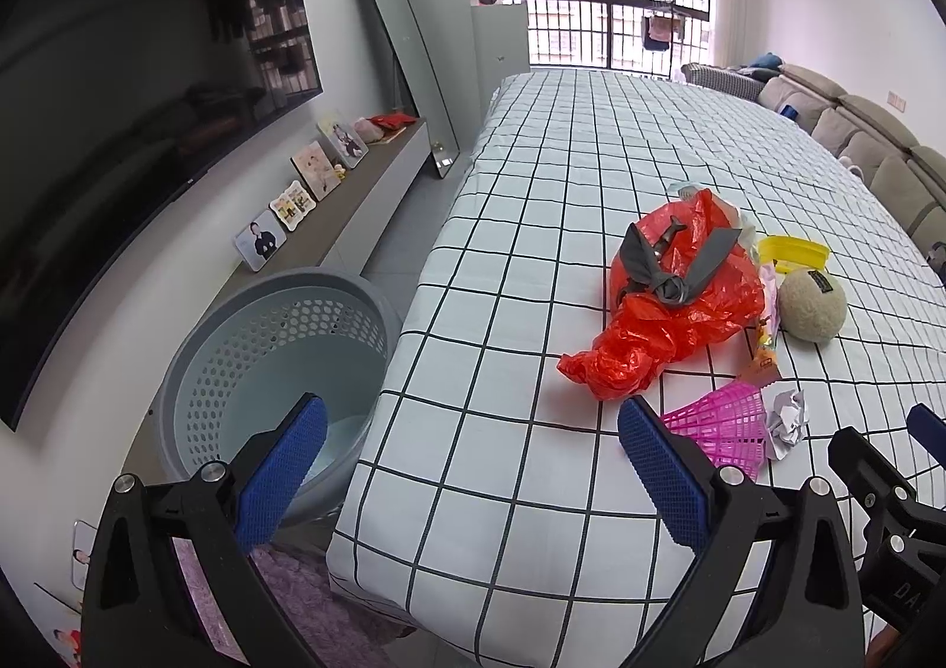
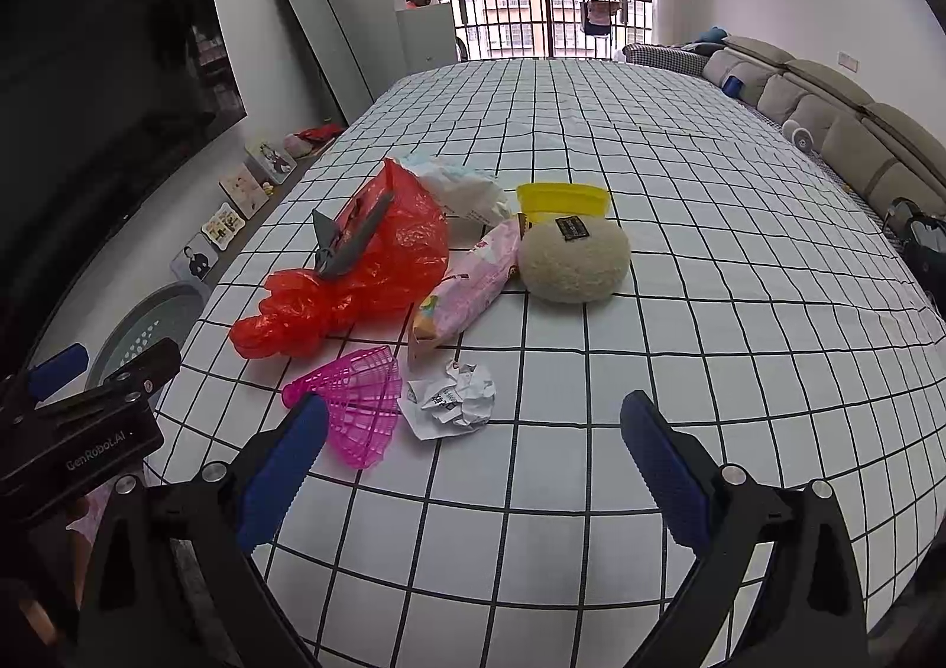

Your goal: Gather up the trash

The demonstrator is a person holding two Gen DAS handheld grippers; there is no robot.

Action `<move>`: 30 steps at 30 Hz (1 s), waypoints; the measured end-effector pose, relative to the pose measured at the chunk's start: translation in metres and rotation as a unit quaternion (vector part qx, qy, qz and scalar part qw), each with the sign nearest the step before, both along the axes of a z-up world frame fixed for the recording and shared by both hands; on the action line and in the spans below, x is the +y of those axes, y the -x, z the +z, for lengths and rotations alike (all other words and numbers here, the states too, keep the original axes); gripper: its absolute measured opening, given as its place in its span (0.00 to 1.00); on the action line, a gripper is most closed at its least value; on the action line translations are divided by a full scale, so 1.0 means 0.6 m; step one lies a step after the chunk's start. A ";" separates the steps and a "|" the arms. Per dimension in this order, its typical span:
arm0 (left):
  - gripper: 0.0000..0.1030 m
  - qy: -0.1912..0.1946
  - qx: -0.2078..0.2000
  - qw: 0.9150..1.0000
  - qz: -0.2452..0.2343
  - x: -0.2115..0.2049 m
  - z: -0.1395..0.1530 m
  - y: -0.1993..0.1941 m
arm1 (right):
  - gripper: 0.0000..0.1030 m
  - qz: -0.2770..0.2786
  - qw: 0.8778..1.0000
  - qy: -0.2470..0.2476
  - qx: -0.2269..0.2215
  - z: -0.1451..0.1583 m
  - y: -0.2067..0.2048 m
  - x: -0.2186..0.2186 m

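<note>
Trash lies on a table with a white checked cloth (image 2: pixel 650 266): a red plastic bag (image 2: pixel 366 272) (image 1: pixel 668 313) with a grey strip on it, a pink wrapper (image 2: pixel 473 284), a crumpled white paper (image 2: pixel 452 399) (image 1: pixel 786 420), a pink plastic shuttlecock (image 2: pixel 360 402) (image 1: pixel 721 425) and a white crumpled bag (image 2: pixel 461 183). My right gripper (image 2: pixel 473 461) is open and empty, just before the paper. My left gripper (image 1: pixel 473 461) is open and empty over the table's left edge. A grey perforated basket (image 1: pixel 266 372) (image 2: pixel 148 331) stands on the floor left of the table.
A beige round plush (image 2: pixel 573 260) (image 1: pixel 810 301) and a yellow bowl (image 2: pixel 561 198) sit behind the trash. A TV (image 1: pixel 118 106), photo frames on a low shelf (image 1: pixel 319 195) and a leaning mirror (image 1: pixel 408 53) line the left wall. A sofa (image 2: pixel 828 118) runs along the right.
</note>
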State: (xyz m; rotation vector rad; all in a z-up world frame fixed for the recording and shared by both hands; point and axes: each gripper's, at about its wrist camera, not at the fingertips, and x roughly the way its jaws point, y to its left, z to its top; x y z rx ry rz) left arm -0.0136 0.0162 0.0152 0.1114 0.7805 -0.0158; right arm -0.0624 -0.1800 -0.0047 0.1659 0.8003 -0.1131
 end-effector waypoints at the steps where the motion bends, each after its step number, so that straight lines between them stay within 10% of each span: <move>1: 0.94 0.000 0.000 1.000 0.000 -0.001 0.000 0.001 | 0.92 0.000 1.000 0.000 0.000 0.000 0.000 0.000; 30: 0.94 0.001 0.006 1.000 -0.006 -0.007 -0.014 -0.006 | 0.92 -0.002 1.000 -0.008 0.015 -0.024 -0.001 -0.023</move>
